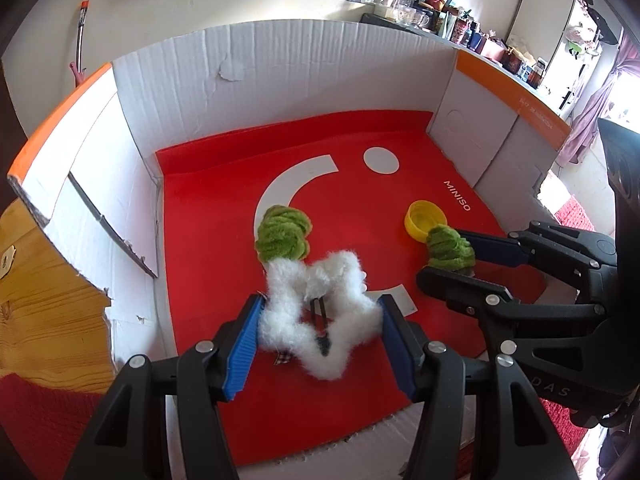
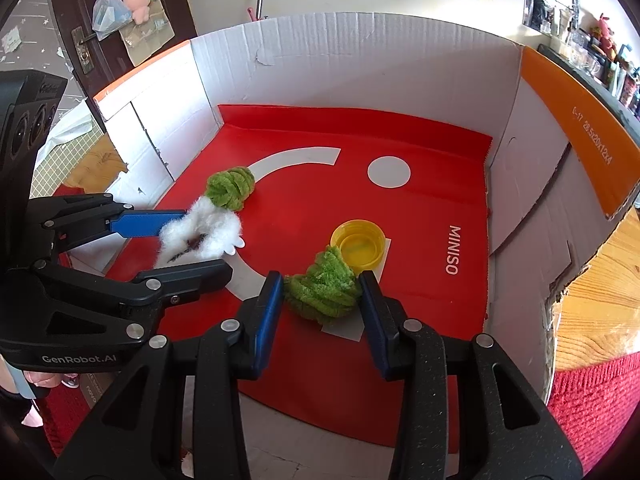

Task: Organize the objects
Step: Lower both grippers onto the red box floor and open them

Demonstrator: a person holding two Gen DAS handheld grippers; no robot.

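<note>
Inside a white cardboard box (image 1: 320, 80) with a red liner (image 1: 208, 240), my left gripper (image 1: 320, 304) is shut on a white fluffy star (image 1: 280, 320) with a dark clip at its middle. Low over the liner, both blue pads press its fluff. The same star (image 2: 216, 224) shows in my left gripper (image 2: 204, 242) at the left of the right wrist view. My right gripper (image 2: 322, 280) is shut on a green fuzzy ball (image 2: 324, 292) that rests on the liner. A second green fuzzy ball (image 1: 282, 236) lies loose just beyond the star.
A yellow cap (image 2: 358, 246) lies open side up just behind the held green ball. The box walls rise on the left, back and right, with orange flaps (image 2: 576, 128). Outside are a wooden table (image 2: 592, 312) and red cloth (image 2: 592, 408).
</note>
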